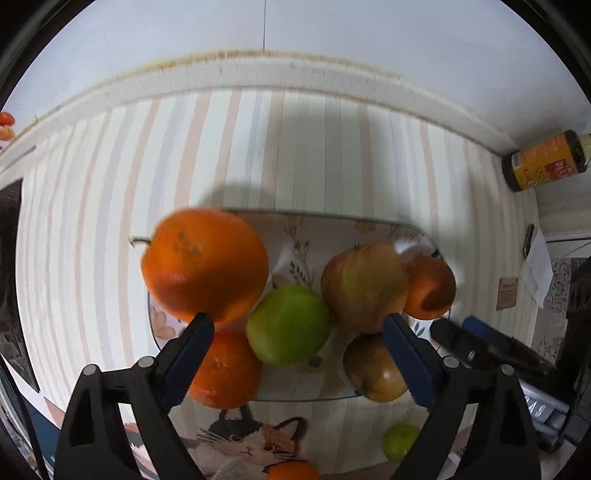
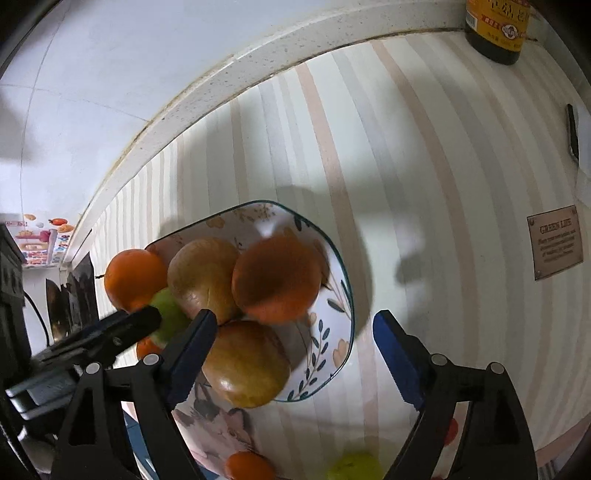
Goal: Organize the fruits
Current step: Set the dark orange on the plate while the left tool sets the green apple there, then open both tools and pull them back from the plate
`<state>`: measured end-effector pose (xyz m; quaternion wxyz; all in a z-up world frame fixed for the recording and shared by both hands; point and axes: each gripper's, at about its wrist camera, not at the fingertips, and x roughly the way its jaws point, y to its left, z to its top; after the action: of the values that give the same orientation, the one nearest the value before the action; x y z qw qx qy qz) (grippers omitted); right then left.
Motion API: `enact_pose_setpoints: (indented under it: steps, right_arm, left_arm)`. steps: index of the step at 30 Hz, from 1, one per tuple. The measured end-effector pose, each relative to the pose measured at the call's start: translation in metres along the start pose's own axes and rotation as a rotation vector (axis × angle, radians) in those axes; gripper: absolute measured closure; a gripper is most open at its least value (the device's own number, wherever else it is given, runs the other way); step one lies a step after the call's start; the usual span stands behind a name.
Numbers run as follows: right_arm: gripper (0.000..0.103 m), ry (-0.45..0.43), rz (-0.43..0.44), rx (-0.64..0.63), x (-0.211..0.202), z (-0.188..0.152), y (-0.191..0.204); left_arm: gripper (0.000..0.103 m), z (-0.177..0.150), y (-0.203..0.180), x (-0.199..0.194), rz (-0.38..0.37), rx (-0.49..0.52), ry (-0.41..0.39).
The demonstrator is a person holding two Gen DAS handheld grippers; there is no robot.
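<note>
A flowered plate on the striped mat holds several fruits. In the left wrist view a large blurred orange sits at its left. Beside it are a green apple, a red-yellow apple and a second orange. My left gripper hangs open over them, gripping nothing. In the right wrist view my right gripper is open over the plate's right edge. A blurred orange and a brownish fruit lie just ahead of it, untouched by the pads.
A small green fruit and another orange lie on the mat near the cat picture. A dark sauce bottle stands at the back wall's ledge. A brown label is on the mat to the right.
</note>
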<state>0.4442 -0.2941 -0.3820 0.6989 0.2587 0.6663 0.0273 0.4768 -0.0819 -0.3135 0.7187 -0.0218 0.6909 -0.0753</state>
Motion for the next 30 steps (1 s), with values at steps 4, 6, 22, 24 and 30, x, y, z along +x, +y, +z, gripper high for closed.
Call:
enact_pose_setpoints:
  steps: [4,6,22,24,30]
  right_arm:
    - [0.010,-0.027,-0.060,-0.064,-0.009,-0.005,0.012]
    - [0.010,-0.047,-0.099,-0.093,-0.016,-0.008,0.017]
    - [0.010,-0.223,-0.244,-0.249,-0.078,-0.082,0.053]
    - [0.010,-0.246,-0.248,-0.261,-0.088,-0.096,0.060]
    - [0.010,-0.314,-0.242,-0.279,-0.123,-0.142,0.078]
  left_arm:
    - [0.010,0.000,0.004,-0.012,-0.012,-0.028,-0.024]
    - [0.010,-0.002,0.006,-0.017,0.003,-0.035,-0.043]
    - [0.010,-0.083,0.027,-0.074,0.150,-0.057,-0.262]
    - [0.010,-0.098,0.029,-0.088,0.161,-0.046,-0.302]
    - [0.010,-0.141,0.033,-0.126,0.162,-0.017,-0.388]
